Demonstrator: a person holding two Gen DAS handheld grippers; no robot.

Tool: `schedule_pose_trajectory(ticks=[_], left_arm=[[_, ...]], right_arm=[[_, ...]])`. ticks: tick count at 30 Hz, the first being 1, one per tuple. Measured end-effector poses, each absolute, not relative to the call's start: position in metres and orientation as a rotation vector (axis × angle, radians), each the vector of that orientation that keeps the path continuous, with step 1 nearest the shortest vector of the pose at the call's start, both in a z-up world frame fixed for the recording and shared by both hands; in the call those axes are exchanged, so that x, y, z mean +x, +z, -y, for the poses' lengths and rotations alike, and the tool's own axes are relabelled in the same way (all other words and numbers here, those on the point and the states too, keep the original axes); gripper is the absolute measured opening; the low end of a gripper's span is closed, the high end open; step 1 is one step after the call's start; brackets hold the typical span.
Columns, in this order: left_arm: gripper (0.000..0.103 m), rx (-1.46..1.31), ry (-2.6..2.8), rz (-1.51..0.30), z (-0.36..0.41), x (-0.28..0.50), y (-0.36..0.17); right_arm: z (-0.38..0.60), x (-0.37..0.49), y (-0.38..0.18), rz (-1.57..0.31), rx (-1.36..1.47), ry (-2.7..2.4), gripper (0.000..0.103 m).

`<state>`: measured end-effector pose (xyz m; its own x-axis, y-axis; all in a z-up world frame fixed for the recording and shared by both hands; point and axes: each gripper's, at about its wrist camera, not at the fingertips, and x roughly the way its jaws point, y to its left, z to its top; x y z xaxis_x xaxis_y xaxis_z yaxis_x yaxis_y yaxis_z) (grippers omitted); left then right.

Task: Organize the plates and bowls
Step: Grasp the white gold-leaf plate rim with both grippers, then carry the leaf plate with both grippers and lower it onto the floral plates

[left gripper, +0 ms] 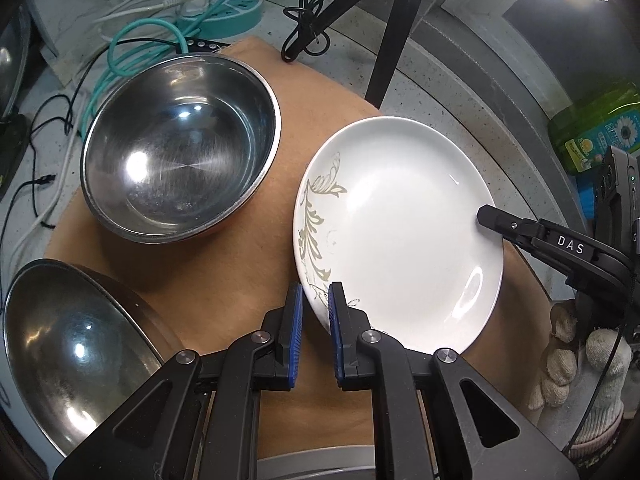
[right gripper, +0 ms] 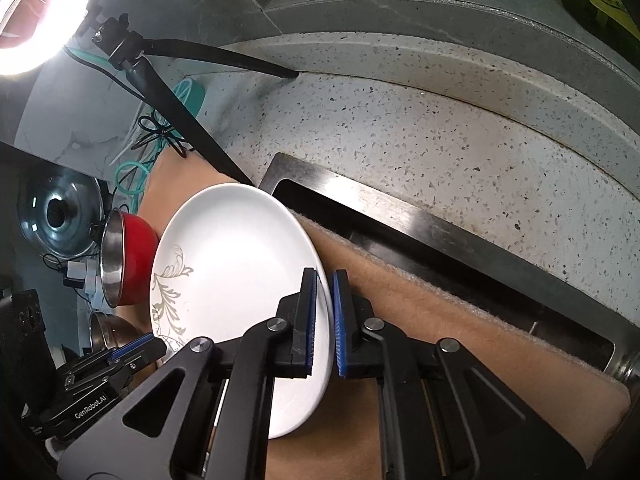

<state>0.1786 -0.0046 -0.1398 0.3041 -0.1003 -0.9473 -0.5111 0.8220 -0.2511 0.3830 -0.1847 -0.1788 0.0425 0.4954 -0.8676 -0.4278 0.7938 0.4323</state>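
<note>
The right gripper [right gripper: 325,312] clenched the plate [right gripper: 240,280] rim at its 3 o'clock. The left gripper [left gripper: 315,320] straddled the rim at 7 o'clock, released.

1. A tan felt mat [left gripper: 224,272] covers part of the speckled stone counter [right gripper: 440,140].
2. A teal round power strip [left gripper: 236,4] sits at the back, with a teal coiled cable [left gripper: 132,52] beside it.
3. Black tripod legs [left gripper: 392,40] stand on the counter.
4. A green bottle [left gripper: 592,128] stands at the right.
5. A steel sink rim [right gripper: 400,220] borders the mat.
</note>
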Motion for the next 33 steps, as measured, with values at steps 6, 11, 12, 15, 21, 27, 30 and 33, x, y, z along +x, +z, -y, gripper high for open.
schedule_pose_trajectory(ticks=[6, 11, 12, 15, 21, 27, 30, 33], left_arm=[[0.011, -0.547, 0.278, -1.259, 0.015, 0.192, -0.145], [0.011, -0.561, 0.291, -1.246, 0.014, 0.2, -0.148], [0.011, -0.556, 0.291, -1.246, 0.015, 0.202, -0.149], [0.011, -0.537, 0.288, -1.243, 0.015, 0.206, -0.151], [0.011, -0.536, 0.268, -1.208, 0.017, 0.206, -0.142], [0.011, -0.499, 0.243, -1.191, 0.022, 0.207, -0.137], [0.011, -0.494, 0.228, -1.196, 0.025, 0.205, -0.137], [0.011, -0.487, 0.22, -1.185, 0.018, 0.192, -0.135]], right_arm=[[0.197, 0.378, -0.179, -1.358, 0.075, 0.69, 0.005], [0.207, 0.375, -0.179, -1.363, 0.079, 0.684, 0.004], [0.206, 0.374, -0.179, -1.359, 0.073, 0.685, 0.004], [0.206, 0.375, -0.18, -1.355, 0.075, 0.68, 0.004], [0.208, 0.371, -0.177, -1.342, 0.088, 0.673, 0.004], [0.213, 0.369, -0.171, -1.332, 0.1, 0.66, 0.004], [0.215, 0.366, -0.17, -1.331, 0.108, 0.656, 0.004], [0.218, 0.361, -0.167, -1.324, 0.106, 0.658, 0.004]])
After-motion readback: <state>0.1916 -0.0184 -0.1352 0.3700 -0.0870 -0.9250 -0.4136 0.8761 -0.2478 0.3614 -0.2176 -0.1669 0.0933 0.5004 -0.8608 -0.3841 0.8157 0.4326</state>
